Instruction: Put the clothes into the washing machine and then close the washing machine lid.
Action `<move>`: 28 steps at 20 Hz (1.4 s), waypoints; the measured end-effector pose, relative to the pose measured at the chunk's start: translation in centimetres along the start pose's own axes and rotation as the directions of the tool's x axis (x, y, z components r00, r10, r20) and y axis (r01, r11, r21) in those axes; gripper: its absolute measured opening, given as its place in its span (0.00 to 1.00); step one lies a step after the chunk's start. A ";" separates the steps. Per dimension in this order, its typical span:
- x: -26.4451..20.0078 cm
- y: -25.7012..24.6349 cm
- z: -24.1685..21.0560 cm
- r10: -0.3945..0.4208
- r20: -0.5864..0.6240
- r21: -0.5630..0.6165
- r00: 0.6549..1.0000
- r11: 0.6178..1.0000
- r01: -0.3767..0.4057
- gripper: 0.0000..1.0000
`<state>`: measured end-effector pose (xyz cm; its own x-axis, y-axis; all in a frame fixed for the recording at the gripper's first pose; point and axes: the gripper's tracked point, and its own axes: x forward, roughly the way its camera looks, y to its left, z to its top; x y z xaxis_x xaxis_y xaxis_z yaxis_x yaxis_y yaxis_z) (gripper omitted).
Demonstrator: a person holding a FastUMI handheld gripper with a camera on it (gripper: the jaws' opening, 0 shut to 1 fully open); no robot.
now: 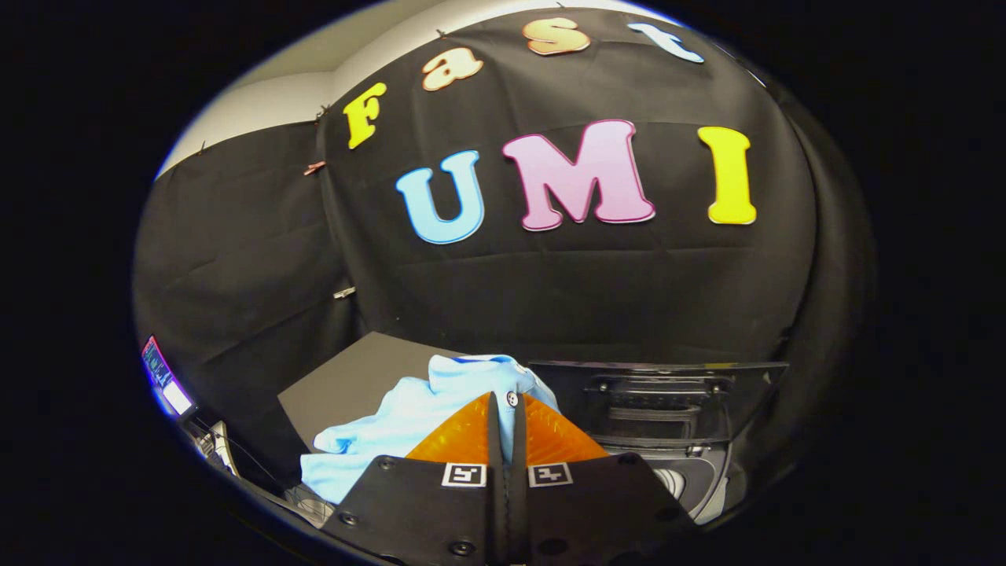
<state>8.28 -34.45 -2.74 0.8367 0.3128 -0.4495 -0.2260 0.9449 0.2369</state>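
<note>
Shirt point(409, 417) pinched in closed claw point(507, 401)

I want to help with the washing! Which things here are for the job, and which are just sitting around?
For the job: light blue shirt, pinched between the gripper fingers; washing machine with its lid raised.

Just around: black board behind the shirt; small lit device beyond it.

Soft, matt cloth, that shirt point(409, 417), creased at the collar. Glossy, smooth plastic on the washing machine lid point(656, 397) at lower right.
</note>
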 end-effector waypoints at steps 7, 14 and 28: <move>0.6 -4.3 -3.4 -0.042 -0.058 -0.043 0.997 0.998 0.039 0.05; 2.6 -10.1 -12.2 -0.154 -0.193 -0.132 0.969 0.983 0.130 0.05; 7.7 -17.4 -24.5 -0.330 -0.364 -0.190 0.871 0.942 0.277 0.05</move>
<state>6.47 -46.10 -31.39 0.6217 -0.0042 -0.7832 -0.0756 0.9950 -0.0653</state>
